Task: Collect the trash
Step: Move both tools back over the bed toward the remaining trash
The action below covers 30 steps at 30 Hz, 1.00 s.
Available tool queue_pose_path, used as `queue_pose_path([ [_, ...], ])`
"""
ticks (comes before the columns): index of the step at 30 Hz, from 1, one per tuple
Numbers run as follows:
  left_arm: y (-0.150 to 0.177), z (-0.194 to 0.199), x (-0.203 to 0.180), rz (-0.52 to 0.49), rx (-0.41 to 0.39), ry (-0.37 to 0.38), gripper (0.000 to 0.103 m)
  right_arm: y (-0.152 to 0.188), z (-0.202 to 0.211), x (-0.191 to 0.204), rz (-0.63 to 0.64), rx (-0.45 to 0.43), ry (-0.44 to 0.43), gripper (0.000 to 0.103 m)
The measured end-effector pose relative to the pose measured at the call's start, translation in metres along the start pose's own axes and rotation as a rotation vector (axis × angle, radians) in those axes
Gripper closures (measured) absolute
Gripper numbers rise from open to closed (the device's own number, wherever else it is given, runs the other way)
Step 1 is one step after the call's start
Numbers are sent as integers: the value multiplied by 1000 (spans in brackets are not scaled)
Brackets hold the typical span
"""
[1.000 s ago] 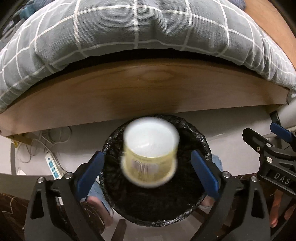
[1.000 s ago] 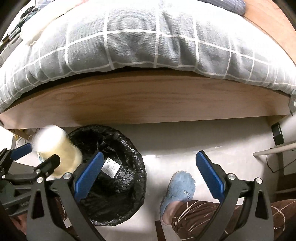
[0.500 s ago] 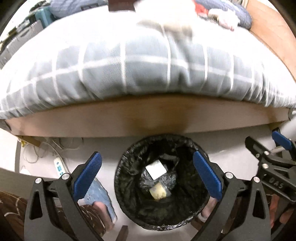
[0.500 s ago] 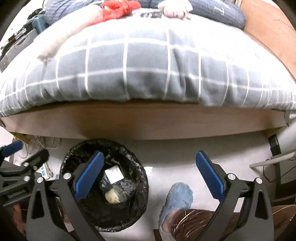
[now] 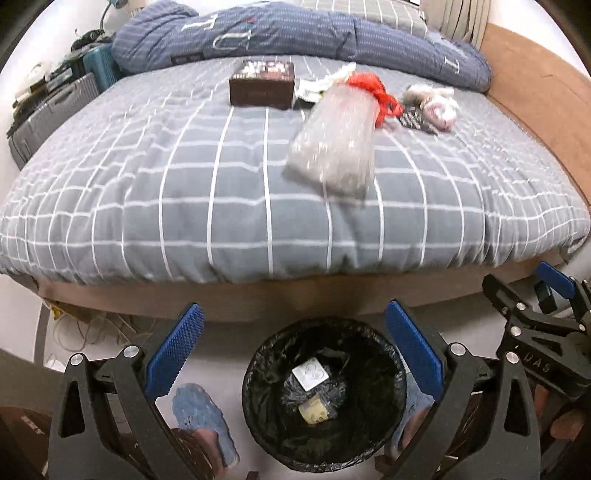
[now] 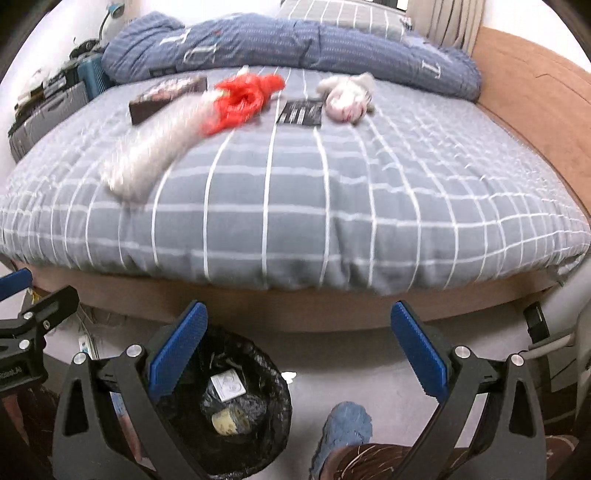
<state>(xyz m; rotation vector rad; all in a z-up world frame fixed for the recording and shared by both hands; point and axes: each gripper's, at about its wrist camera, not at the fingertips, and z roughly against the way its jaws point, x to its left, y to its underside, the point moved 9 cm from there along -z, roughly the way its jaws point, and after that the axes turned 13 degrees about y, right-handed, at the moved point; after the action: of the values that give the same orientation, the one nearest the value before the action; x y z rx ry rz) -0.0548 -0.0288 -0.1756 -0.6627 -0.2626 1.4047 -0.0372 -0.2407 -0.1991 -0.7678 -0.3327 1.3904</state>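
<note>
Bin point(image 5: 325, 402) with black liner on floor at bed's foot, directly under left gripper point(image 5: 293, 354), handy for drops; yellow tub point(image 5: 314, 411) lies inside. Both grippers' fingers wide, empty; right gripper point(image 6: 299, 354) beside. Remaining trash on bed point(image 5: 184, 192): clear plastic bag point(image 5: 334, 147), red bag point(image 5: 376, 92), crumpled tissue point(image 5: 439, 107).

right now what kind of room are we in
Most likely a bedroom. A bed with a grey checked duvet on a wooden frame fills the view, a blue striped quilt is bunched at its far end, and a bin lined with a black bag stands on the floor at its foot.
</note>
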Motion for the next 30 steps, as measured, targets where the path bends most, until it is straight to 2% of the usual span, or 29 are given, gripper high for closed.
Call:
queue_pose_path([
  [12,-39,7,-5,-16,-52,10,6,-66,14,-31,-88,-108,18,7],
  [14,-49,5,-4,-20,-57,6,6,-75,10,-35,-102,-110,18,7],
  [18,-70,-1,-7,1,-57,66,6,-89,1,-40,-117,-110,34,7],
  [24,-102,-14,-11,-42,-76,44,6,-115,-11,-41,-103,-146,47,7],
  [30,-122,-35,-10,-59,-64,34,6,-138,-39,-42,-102,-130,46,7],
])
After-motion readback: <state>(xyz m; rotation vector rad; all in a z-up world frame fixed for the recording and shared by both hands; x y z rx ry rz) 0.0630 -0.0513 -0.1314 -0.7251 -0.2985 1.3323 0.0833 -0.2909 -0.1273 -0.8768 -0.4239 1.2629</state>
